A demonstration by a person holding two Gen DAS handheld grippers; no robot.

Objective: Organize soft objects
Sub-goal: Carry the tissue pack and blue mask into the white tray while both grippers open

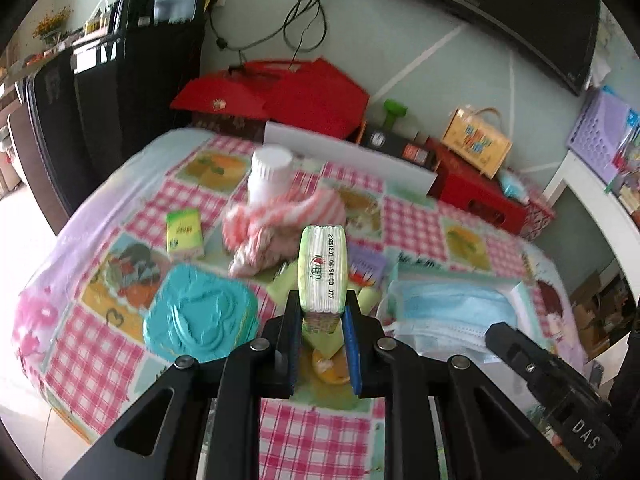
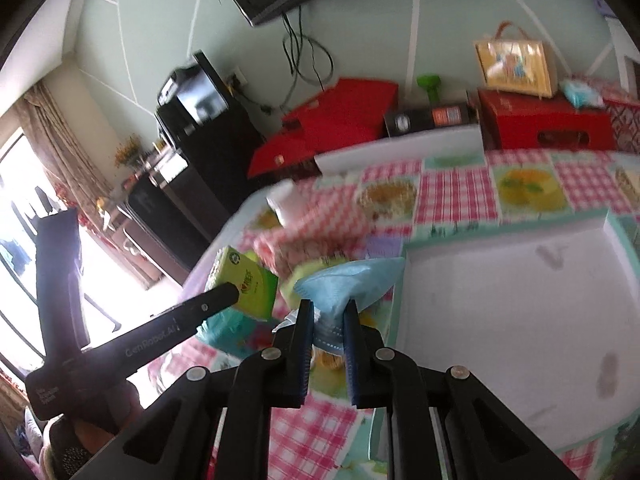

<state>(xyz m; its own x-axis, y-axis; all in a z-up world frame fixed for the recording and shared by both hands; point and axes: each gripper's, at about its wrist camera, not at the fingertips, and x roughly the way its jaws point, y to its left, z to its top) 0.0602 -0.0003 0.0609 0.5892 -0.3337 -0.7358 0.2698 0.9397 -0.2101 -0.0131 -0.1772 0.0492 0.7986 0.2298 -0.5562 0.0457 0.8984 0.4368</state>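
Tissue pack [image 1: 322,270] clamped in my left gripper [image 1: 322,312], long axis pointing ahead, above cloth; mask [image 2: 347,282] pinched in my right gripper [image 2: 329,312], hanging left of white tray [image 2: 520,312]; tray nearer right hand

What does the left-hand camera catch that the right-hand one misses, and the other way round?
Only the left wrist view shows the teal heart-embossed pack and a second green tissue packet lying on the cloth. Only the right wrist view shows the inside of the white box and the bright window. Both show the held tissue packet, the blue face mask and the white bottle.
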